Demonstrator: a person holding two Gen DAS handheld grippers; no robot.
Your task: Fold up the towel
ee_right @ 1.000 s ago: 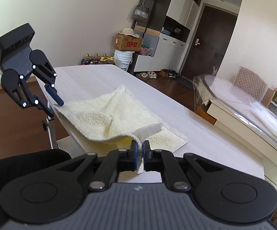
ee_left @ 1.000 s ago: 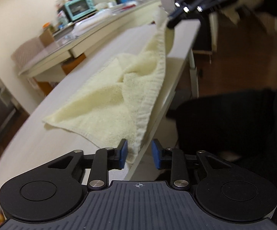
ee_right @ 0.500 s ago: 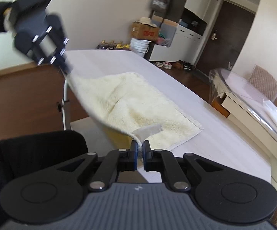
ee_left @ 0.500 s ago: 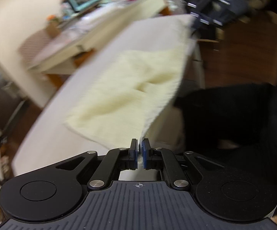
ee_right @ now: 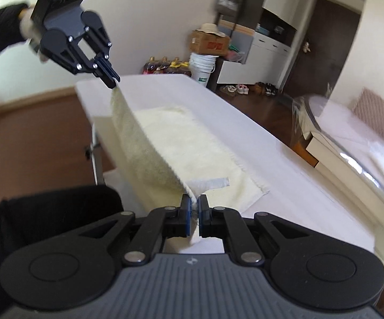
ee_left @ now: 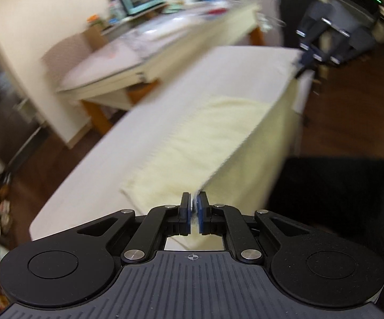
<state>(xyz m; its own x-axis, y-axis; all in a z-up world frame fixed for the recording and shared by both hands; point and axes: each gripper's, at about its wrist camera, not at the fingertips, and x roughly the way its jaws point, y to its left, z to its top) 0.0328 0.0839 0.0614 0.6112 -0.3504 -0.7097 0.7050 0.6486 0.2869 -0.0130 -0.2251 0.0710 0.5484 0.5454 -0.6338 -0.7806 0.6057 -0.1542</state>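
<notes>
You've got the pale yellow terry-cloth towel (ee_right: pixel 165 143) pinched at both near corners. Your left gripper (ee_left: pixel 194 214) is clamped on one corner, your right gripper (ee_right: pixel 194 214) on the other, with a thin strip of cloth between each pair of blue pads. The edge between them is lifted and pulled taut above the near edge of the long white table (ee_right: pixel 285 164). The far half of the towel lies flat on the tabletop, near that same edge, and part of the lifted half hangs down past it.

Risks from here:
- Both grips look shallow, only the very hem between the pads. Pull the corners further apart and one may slip out, and that side drops off the near table edge.
- The small white label tab (ee_right: pixel 213 183) sits right by the right pads. If you're holding mostly the tab, the corner could swing loose.
- Carry the edge toward the far side too low and it likely drags the flat half along, so the corners miss.
- Uneven heights would give a skewed fold.
- The left view is blurred, so how much cloth sits in that grip is unclear.
</notes>
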